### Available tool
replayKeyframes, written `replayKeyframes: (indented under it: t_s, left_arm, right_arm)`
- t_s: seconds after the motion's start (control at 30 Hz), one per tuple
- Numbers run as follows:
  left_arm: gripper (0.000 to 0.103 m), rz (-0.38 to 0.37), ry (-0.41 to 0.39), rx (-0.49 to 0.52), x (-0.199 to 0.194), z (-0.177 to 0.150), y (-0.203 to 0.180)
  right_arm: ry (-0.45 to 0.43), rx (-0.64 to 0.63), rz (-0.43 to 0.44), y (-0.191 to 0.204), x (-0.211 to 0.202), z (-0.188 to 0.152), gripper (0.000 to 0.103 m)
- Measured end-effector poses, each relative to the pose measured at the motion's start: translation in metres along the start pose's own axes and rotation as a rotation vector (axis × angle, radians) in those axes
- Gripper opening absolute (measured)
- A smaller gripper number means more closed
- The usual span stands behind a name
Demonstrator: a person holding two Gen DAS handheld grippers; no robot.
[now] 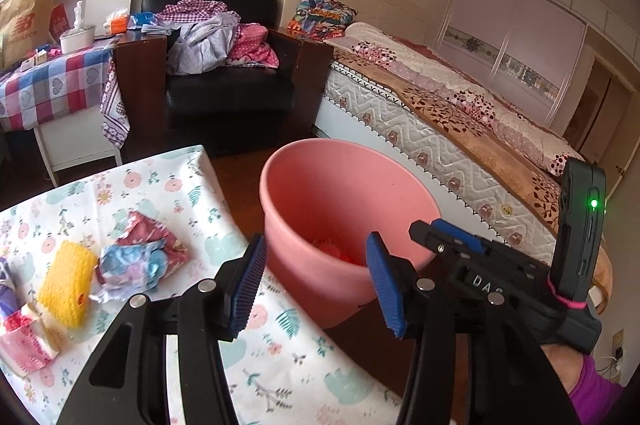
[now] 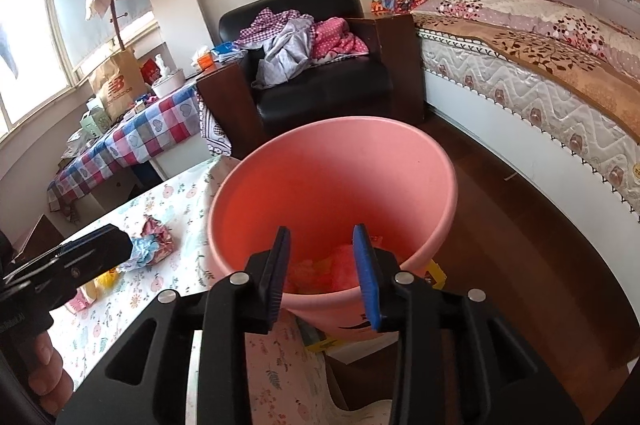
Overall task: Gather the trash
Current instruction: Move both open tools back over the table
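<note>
One pink bucket (image 2: 332, 185), one yellow sponge (image 1: 68, 281), two crumpled wrappers (image 1: 144, 253), one armchair (image 1: 224, 81), one bed (image 1: 460, 113)

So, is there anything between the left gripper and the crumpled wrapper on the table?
Nothing visible. The left gripper is open and empty, and only bare floral tablecloth lies between it and the crumpled wrapper. The yellow sponge sits beside the wrapper.
</note>
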State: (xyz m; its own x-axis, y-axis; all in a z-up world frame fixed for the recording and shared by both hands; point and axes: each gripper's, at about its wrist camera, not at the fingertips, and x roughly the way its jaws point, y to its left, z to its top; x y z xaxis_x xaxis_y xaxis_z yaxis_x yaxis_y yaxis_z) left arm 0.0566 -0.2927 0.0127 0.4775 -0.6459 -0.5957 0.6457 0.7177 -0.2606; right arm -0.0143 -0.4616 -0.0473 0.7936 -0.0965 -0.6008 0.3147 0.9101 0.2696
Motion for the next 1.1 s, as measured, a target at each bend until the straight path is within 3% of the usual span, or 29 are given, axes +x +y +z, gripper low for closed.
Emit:
replayKeyframes:
  t_s: [0.57,1.1]
  left_arm:
    - [0.051,0.095,-0.046,-0.021,-0.063,-0.025,0.035]
    - [0.051,0.206,-0.069,-0.08,-0.115,-0.072,0.075]
  right_arm:
    - [0.013,-0.091,0.083,0.056,-0.018,-0.011,0.033]
    - [0.083,-0.126,0.16,0.093,-0.014,-0.036,0.033]
